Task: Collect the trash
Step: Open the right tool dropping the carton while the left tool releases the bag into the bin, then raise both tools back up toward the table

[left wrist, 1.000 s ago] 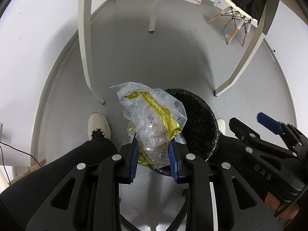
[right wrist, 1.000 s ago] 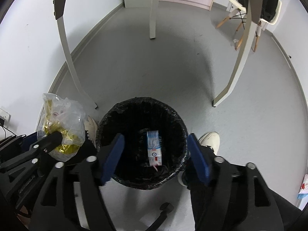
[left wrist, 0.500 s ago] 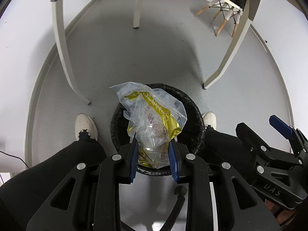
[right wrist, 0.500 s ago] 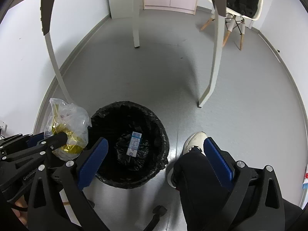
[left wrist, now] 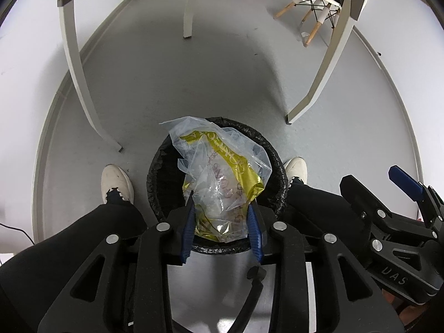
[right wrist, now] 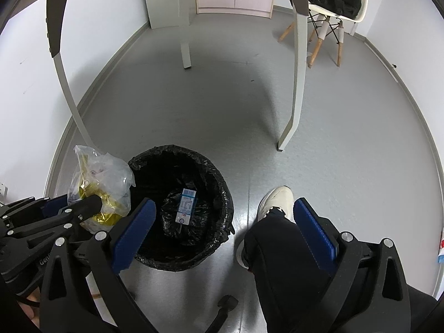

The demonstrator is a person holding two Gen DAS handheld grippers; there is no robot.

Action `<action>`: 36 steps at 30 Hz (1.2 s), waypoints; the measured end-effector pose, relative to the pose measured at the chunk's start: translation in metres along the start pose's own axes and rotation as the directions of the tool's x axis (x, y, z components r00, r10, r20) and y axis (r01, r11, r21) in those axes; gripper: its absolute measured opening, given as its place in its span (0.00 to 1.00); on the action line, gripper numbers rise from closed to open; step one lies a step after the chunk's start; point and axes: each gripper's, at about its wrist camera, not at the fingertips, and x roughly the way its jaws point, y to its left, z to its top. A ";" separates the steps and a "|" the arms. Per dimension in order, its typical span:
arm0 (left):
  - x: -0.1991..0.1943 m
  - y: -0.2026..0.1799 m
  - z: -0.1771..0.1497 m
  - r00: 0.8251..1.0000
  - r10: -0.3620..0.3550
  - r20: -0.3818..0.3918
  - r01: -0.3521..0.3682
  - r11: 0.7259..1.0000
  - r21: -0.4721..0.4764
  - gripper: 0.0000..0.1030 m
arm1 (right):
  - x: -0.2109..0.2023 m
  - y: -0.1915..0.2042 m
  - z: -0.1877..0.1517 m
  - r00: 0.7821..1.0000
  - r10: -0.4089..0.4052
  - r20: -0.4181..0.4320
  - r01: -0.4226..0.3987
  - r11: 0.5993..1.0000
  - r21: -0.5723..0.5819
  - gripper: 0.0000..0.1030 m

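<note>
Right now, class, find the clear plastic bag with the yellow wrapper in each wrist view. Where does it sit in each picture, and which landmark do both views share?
Left wrist view: the plastic bag sits at centre, between the left tool's blue pads, over the bin.
Right wrist view: the bag sits at lower left, left of the bin.
Shared landmark: the black-lined trash bin.

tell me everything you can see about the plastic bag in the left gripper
The plastic bag is crumpled clear film over a shiny yellow printed wrapper. It sticks up between the blue pads of the left gripper, whose jaws have just been opening; whether they still pinch it is unclear. It hangs over the black-lined trash bin, not yet inside.
</note>
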 end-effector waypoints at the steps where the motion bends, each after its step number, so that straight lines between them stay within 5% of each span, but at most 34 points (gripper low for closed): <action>1: 0.000 0.000 -0.001 1.000 0.002 0.001 -0.002 1.000 0.000 0.35 | 0.000 0.000 0.000 1.000 0.000 -0.001 0.000 1.000 0.000 0.93; 23: -0.025 0.001 -0.003 0.996 0.059 0.067 -0.060 0.998 0.003 0.84 | -0.016 -0.004 0.000 0.999 -0.012 0.032 0.012 1.000 0.002 0.93; 36: -0.082 -0.006 -0.016 0.983 0.053 0.175 -0.060 0.998 0.034 0.94 | -0.064 -0.016 0.000 0.996 0.003 0.085 -0.006 0.999 0.036 0.93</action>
